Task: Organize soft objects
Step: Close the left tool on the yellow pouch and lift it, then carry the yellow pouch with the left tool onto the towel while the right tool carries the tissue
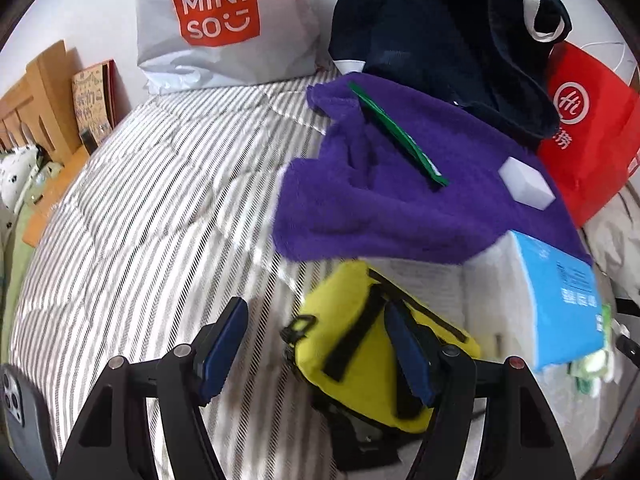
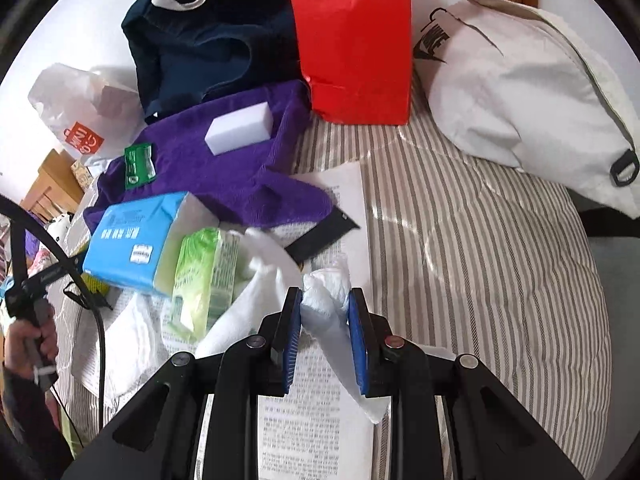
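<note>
In the left wrist view a grey paper bag [image 1: 224,24] at upper centre reads "MINISO" in white on an orange bag-shaped logo. At the right edge a red paper bag [image 1: 588,136] bears a white circled "Hi" mark. A blue tissue pack [image 1: 560,300] at lower right carries small print too blurred to read. In the right wrist view, a white fabric bag [image 2: 532,100] at upper right shows a black Nike swoosh.

Both pairs of tongs point steeply down at a striped bed cover [image 1: 140,208]. The left tongs [image 1: 320,344] at the bottom of their frame are released; their right pad lies over a yellow pouch [image 1: 360,360] with black straps, the left pad over bare bedding, neither pressing it.

The right tongs [image 2: 325,332], at lower centre of their view, are clenched on a crumpled white tissue [image 2: 324,304], over a printed sheet [image 2: 304,432].

One purple towel [image 1: 400,200] fills the centre right of the left wrist view, with one white sponge block [image 1: 526,184] and one green packet [image 1: 400,136] on it. One dark navy tote [image 1: 440,40] stands behind it. One pale green wipes pack [image 2: 204,280] leans beside the tissue pack.
</note>
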Available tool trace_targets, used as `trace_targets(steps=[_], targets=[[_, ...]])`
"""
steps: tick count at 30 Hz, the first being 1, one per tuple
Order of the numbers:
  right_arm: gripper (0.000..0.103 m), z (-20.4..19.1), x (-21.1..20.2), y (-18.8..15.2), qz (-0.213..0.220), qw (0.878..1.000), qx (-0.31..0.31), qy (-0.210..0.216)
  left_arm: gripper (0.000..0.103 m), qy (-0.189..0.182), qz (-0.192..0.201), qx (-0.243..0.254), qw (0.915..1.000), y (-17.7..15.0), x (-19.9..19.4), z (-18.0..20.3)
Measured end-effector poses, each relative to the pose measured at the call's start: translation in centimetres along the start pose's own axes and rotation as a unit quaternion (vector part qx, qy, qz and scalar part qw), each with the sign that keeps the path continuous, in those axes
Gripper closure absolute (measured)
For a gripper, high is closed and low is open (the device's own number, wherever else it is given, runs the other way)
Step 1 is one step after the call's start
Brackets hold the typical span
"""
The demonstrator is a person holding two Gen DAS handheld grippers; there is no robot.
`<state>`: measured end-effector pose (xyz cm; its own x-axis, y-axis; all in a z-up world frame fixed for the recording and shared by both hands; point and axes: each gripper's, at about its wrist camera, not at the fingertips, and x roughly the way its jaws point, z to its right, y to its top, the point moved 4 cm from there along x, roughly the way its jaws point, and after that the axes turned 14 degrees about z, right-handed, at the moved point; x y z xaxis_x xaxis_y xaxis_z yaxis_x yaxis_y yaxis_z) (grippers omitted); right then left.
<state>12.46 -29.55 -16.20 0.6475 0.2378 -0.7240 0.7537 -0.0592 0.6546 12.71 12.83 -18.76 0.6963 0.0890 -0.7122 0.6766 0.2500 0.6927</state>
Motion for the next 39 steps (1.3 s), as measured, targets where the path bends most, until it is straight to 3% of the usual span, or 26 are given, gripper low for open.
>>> trace_targets(steps=[2,4,5,8,26,39], targets=[[0.08,-0.2,0.0,-0.4,-0.006,1.0,0.0,-0.001,0.064,-0.007,0.005,-0.001,1.0,0.0,0.4,-0.1],[0.08,-0.4,0.0,-0.7,-0.009,1.0,-0.003,-0.002,0.067,-0.027,0.012,-0.028,0.9992,-0.1,0.4,-0.4],[0.08,-0.5,0.0,-0.8,-0.011,1.0,-0.004,-0.003,0.073,-0.03,0.015,-0.028,0.999,-0.1,0.3,-0.4],[0.08,-1.0,0.0,-1.0,-0.015,1.0,-0.006,-0.001,0.077,-0.036,0.021,-0.029,0.9987,-0.2,0.0,-0.5],[0.08,-4.9,-2.0,0.7,0.015,0.999,-0.021,0.03,0.078,-0.055,0.062,-0.075,0.9937,1.9,-5.6,-3.2],[0.08,-6.9,-2.8,1.0,0.022,0.998,-0.026,0.046,0.078,-0.068,0.104,-0.071,0.9898,4.9,-9.8,-3.1]])
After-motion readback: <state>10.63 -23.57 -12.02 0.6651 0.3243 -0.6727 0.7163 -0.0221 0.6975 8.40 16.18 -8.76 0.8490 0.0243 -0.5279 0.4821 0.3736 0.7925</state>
